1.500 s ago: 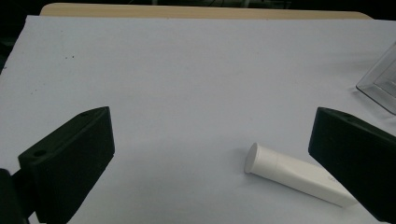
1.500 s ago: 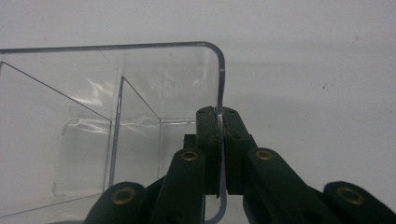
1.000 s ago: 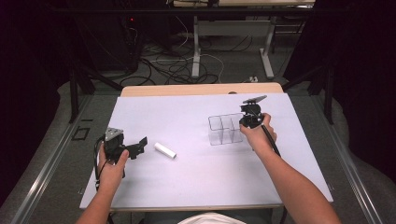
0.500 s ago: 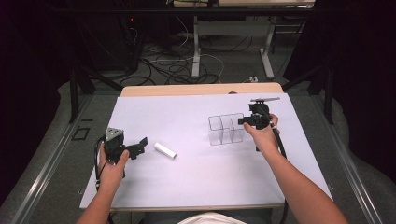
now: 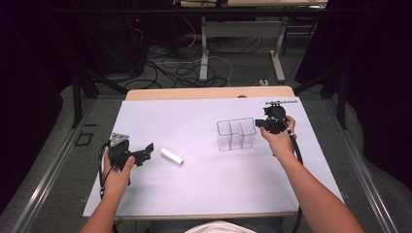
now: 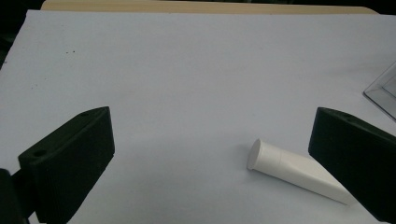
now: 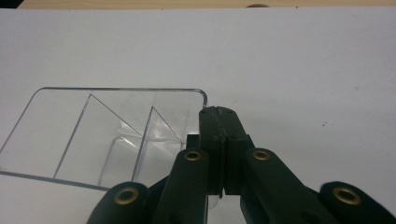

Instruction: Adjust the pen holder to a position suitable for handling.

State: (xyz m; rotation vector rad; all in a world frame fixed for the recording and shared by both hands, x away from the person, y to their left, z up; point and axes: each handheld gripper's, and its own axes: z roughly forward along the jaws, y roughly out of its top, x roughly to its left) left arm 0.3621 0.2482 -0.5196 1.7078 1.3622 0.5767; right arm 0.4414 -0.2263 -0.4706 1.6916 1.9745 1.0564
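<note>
Right gripper (image 7: 218, 112): jaws pressed flat together, just finished closing, nothing between them. The tips sit just beside the near right corner of the clear organizer (image 7: 116, 135), at rim height; whether they touch the rim I cannot tell. In the right gripper view the organizer spreads out to the left of the closed jaws, with 3 compartments split by 2 clear dividers, all of them bare. In the high view the right gripper (image 5: 266, 124) sits at the organizer's (image 5: 236, 134) right end, held by the right hand (image 5: 279, 138) with the forearm running back to the bottom edge and the cable trailing along it. Left gripper (image 6: 210, 154): jaws spread wide, holding nothing. In the left gripper view the white tube (image 6: 296, 171) lies flat on the sheet between the jaws, hard against the right-hand one, its round flat end pointing toward the middle of the gap and its tapered end passing behind that jaw; no contact that I can confirm. A corner of the organizer (image 6: 383, 91) shows beyond the right-hand jaw, well apart. In the high view the left gripper (image 5: 144, 153) rests low over the sheet in the left hand (image 5: 118, 172), the tube (image 5: 172, 156) just ahead of its tips. All of it sits on a white sheet (image 5: 204, 189) covering the wooden table (image 5: 209, 92).
</note>
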